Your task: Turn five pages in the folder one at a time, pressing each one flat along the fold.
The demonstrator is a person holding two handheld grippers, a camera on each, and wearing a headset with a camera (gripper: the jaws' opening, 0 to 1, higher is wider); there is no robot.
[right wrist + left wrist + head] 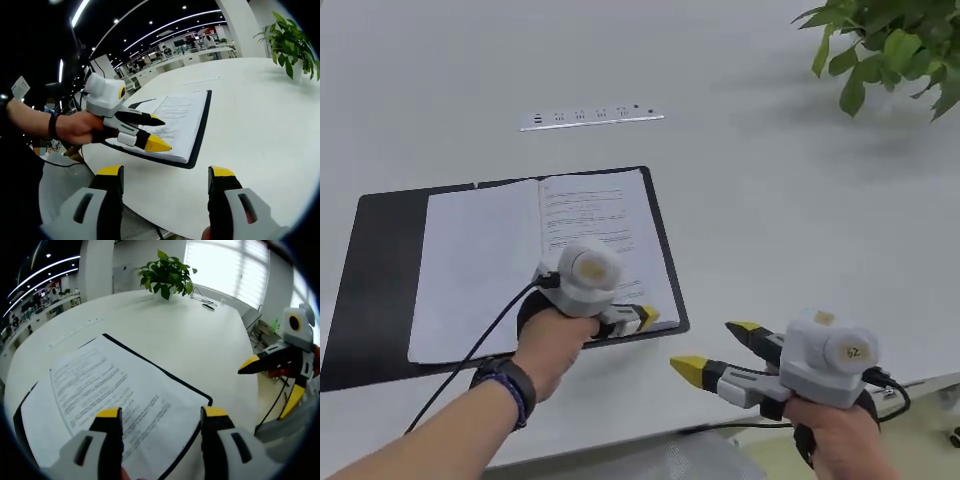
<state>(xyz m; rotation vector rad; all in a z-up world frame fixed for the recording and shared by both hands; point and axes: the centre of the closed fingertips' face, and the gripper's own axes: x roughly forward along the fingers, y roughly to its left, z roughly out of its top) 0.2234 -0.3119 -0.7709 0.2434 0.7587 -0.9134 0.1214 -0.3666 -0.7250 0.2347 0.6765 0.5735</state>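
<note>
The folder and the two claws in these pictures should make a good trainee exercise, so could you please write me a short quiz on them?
1. True or false: the right claw is shut on a page of the folder.
2. Which claw is over the printed page? A. the left claw B. the right claw C. neither
3. Fill in: towards the far right of the table stands a leafy green ___.

Key: 1 false, it is open and off the folder; 2 A; 3 plant.
</note>
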